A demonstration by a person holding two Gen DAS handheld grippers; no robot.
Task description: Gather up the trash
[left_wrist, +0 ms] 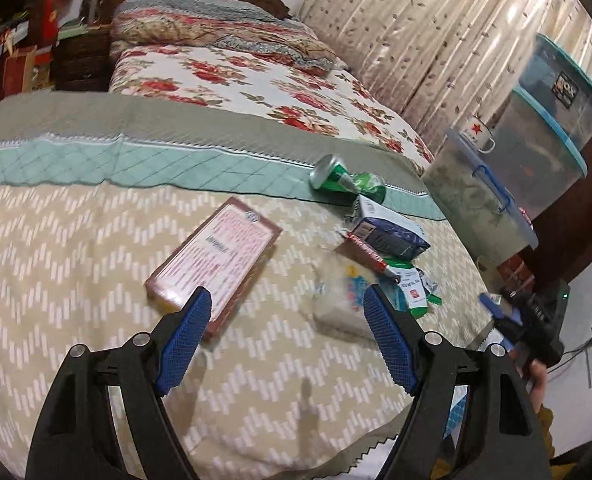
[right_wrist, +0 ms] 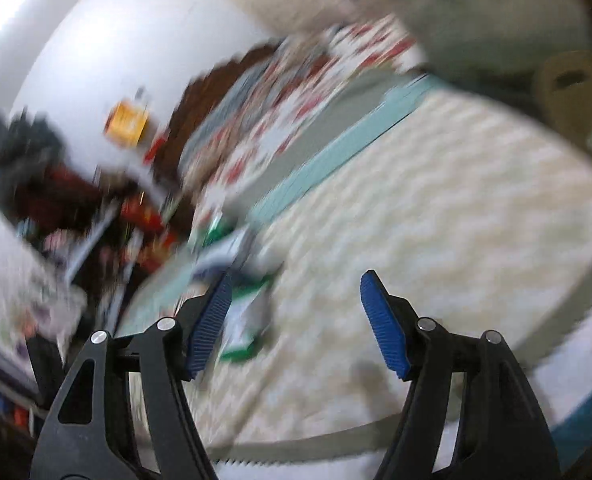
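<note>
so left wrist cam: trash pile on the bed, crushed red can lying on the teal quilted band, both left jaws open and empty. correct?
One thing is off: the crushed can is green, not red. The left wrist view shows it lying on the teal quilted band of the bed, just beyond the blue carton. The rest holds: the left gripper is open with nothing between its jaws.

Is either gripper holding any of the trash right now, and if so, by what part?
Nothing is held. The left gripper is open over the bed, with the trash lying beyond its pads. The right gripper is open too, with nothing clamped, though its view is blurred.
</note>
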